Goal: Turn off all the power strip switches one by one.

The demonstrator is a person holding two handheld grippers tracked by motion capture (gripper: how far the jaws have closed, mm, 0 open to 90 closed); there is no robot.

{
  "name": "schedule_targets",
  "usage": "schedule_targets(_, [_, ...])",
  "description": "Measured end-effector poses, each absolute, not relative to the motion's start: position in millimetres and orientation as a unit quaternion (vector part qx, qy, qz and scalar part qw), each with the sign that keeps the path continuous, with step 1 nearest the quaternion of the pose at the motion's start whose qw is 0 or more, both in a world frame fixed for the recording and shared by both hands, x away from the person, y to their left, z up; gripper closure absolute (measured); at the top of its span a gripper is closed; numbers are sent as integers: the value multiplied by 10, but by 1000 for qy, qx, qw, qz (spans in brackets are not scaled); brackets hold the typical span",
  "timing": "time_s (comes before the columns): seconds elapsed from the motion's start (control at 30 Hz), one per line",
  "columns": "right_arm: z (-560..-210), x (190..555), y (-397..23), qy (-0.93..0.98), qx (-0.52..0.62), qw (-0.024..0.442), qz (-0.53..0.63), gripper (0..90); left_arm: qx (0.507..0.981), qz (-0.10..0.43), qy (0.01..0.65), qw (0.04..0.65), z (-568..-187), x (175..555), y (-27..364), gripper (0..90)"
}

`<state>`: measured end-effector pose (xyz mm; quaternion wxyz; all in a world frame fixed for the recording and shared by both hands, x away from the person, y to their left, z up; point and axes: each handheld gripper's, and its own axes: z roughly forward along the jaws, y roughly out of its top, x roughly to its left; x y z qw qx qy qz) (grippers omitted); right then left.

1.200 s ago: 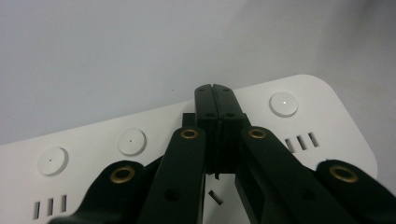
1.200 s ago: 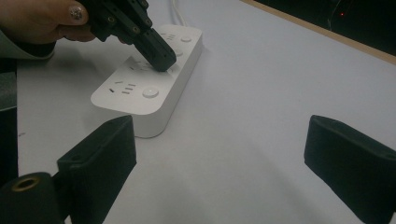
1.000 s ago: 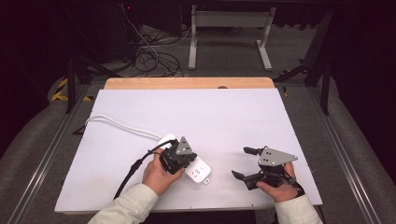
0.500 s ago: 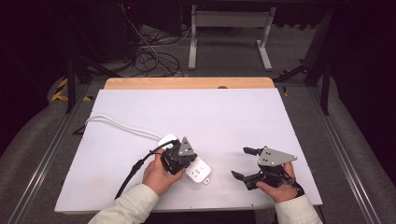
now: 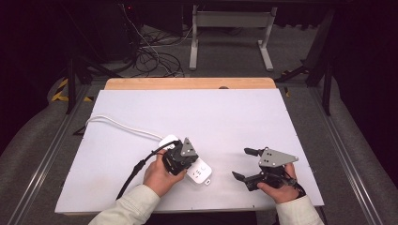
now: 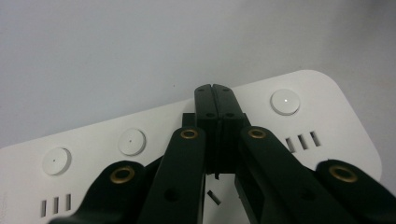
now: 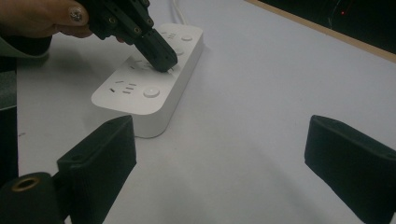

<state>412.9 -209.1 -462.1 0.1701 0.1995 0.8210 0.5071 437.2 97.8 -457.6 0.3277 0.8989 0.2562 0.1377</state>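
White tabletop (image 5: pixel 244 117), wooden strip along far edge, dark floor and cable tangle beyond.

Nearest: right gripper (image 5: pixel 245 164) resting low on tabletop at near right, jaws spread wide, nothing between them. In right gripper view, pads (image 7: pixel 100 156) frame bare table, power strip (image 7: pixel 149 77) lying well ahead.

Left gripper (image 5: pixel 185 161) over middle of power strip (image 5: pixel 199 171), at near centre-left of table. Jaws clenched flat together, nothing pinched; closed tip (image 6: pixel 215 100) angled down onto strip's top face between two round switch buttons (image 6: pixel 285 101) (image 6: pixel 131 141). From right gripper view, tip (image 7: pixel 163 60) touching or just above centre section — looks like pressing a switch, though button itself hidden under the jaws.

Step in hand, judged: push centre switch with closed tip. Keep jaws shut as one blunt point, press straight down, not sideways, or strip slides. Light housing, smooth table: steady with right gripper against strip's near end if it skates. Keep clear of socket slots (image 6: pixel 302 141).

Farther: white cord (image 5: pixel 122 124) running from strip toward table's left edge.

Containers: none on table; sockets all unplugged where visible.
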Motion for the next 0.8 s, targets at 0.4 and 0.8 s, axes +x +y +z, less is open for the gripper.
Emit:
schedule_targets(0.4, [-4624,4135,-2112,820,200,170,509,98,868,148,247,404,-4313,4243,1080,900])
schedule_targets(0.8, [-4618,4132,-2112,820,199,171,509,98,873,139,241,401,-4323,4228,1064,900])
